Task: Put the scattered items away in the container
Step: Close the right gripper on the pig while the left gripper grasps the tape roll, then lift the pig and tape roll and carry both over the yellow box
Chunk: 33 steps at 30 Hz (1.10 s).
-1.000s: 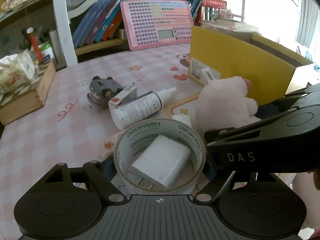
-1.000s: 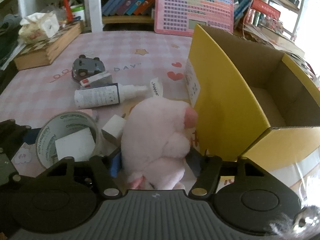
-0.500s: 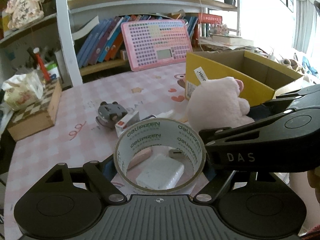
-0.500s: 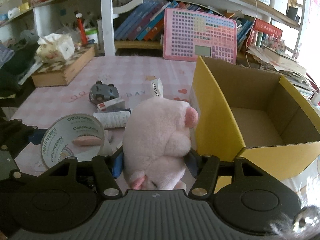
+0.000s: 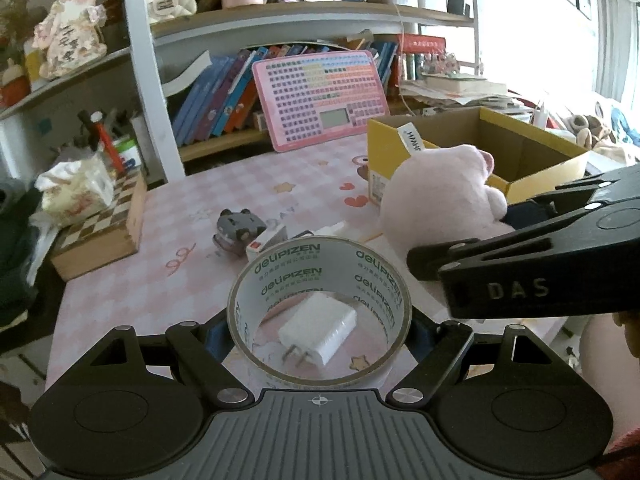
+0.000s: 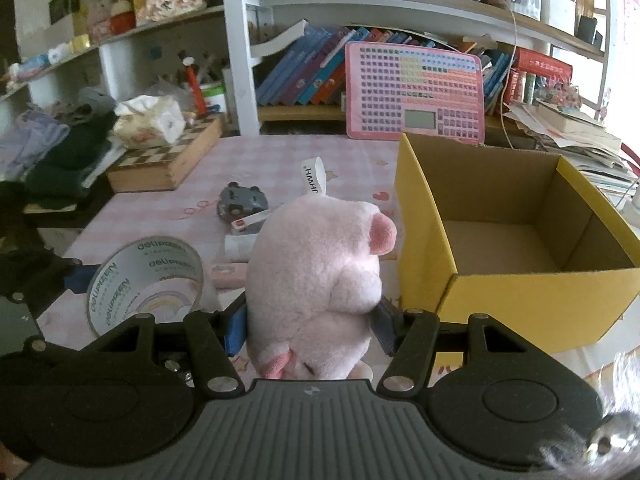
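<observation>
My left gripper (image 5: pixel 319 330) is shut on a roll of clear tape (image 5: pixel 372 276) and holds it above the table; the roll also shows in the right wrist view (image 6: pixel 120 284). My right gripper (image 6: pixel 310 326) is shut on a pink plush pig (image 6: pixel 320 264), held in the air left of the open yellow cardboard box (image 6: pixel 520 292). The pig (image 5: pixel 440 200) and box (image 5: pixel 532 172) also show in the left wrist view. A white charger (image 5: pixel 320 330), a grey toy car (image 5: pixel 239 228), a small red-and-white box (image 5: pixel 266 242) and a white bottle (image 6: pixel 239 245) lie on the table.
A wooden chessboard box (image 5: pixel 104 232) with a tissue pack (image 5: pixel 76 192) stands at the left. A pink keyboard toy (image 5: pixel 320 100) leans on the bookshelf behind. A pink eraser-like stick (image 6: pixel 228 271) lies by the bottle. Dark clothes (image 6: pixel 60 160) pile at the far left.
Both grippers have lifted well above the table with the tape roll and the plush pig. The box interior has come into view and the table items look smaller.
</observation>
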Tool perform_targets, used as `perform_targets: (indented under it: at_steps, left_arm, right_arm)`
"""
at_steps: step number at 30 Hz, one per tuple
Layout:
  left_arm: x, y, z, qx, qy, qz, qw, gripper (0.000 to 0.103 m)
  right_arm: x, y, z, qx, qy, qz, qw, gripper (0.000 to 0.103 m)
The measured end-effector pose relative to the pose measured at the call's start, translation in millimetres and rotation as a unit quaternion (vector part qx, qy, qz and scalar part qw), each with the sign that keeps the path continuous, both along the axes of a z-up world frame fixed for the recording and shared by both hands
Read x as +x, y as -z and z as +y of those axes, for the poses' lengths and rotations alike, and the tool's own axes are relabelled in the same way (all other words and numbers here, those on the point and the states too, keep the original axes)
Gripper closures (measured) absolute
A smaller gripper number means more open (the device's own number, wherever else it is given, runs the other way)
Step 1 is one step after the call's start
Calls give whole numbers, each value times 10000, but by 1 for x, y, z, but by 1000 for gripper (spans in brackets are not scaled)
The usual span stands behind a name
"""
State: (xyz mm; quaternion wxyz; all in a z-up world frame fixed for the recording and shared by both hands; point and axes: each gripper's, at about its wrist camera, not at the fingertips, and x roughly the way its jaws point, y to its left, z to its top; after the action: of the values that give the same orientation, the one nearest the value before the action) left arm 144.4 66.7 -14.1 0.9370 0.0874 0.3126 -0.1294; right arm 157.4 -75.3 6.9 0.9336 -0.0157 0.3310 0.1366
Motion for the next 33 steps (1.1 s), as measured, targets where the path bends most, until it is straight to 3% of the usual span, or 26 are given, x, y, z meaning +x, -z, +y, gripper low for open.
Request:
perform_targets:
  at_steps: [13,21,33]
  left_arm:
    - [-65,-24,-15,-187,-78,-295,9994,19]
    - [-101,-32,-30,-369,25,-263,9990,19]
    - [-131,-43,-56,-281,320,-394,9983,19]
  right_arm:
    - [-62,-19,-29,119,-245,-181,9995,44]
    - [-99,-25,-55,146,-197,-173,9995,44]
    - [-137,-28,-85,158,5,-222,9996,44]
